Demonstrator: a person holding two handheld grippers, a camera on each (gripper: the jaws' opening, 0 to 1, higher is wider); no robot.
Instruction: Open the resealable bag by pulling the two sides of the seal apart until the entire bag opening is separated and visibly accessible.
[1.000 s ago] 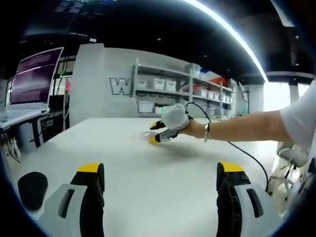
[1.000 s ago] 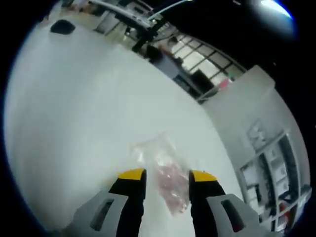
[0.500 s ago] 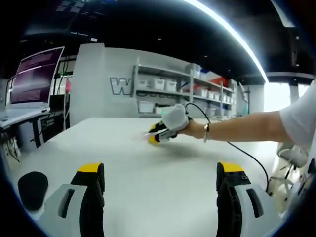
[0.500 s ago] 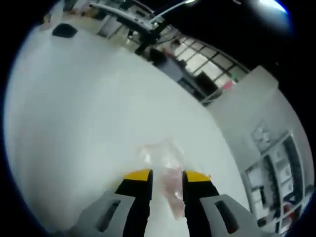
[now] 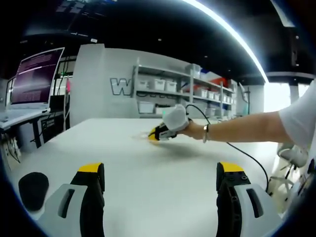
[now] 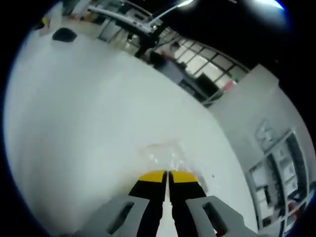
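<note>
Left gripper view: my left claw hovers low over the white table, released, its 2 yellow-tipped jaws spread wide with bare tabletop between them. A black, rounded object lies on the table at the near left. Across the table my right arm reaches in from the right, a bracelet at the wrist, and the gloved hand holds my right claw down at the surface. A black cable trails from that hand toward the table edge. Behind stand a monitor with a purple screen and a shelf of white bins.

Right gripper view: my right claw is clenched, its 2 yellow tips meeting with a thin dark line between them. The clear plastic bag lies flat on the table directly ahead of the tips, its near edge running under them, so the claw appears to grasp the bag at that edge. The bag's seal cannot be made out. A faint pinkish content shows through the plastic just right of the tips. The black object lies well apart at the far end of the table.
</note>
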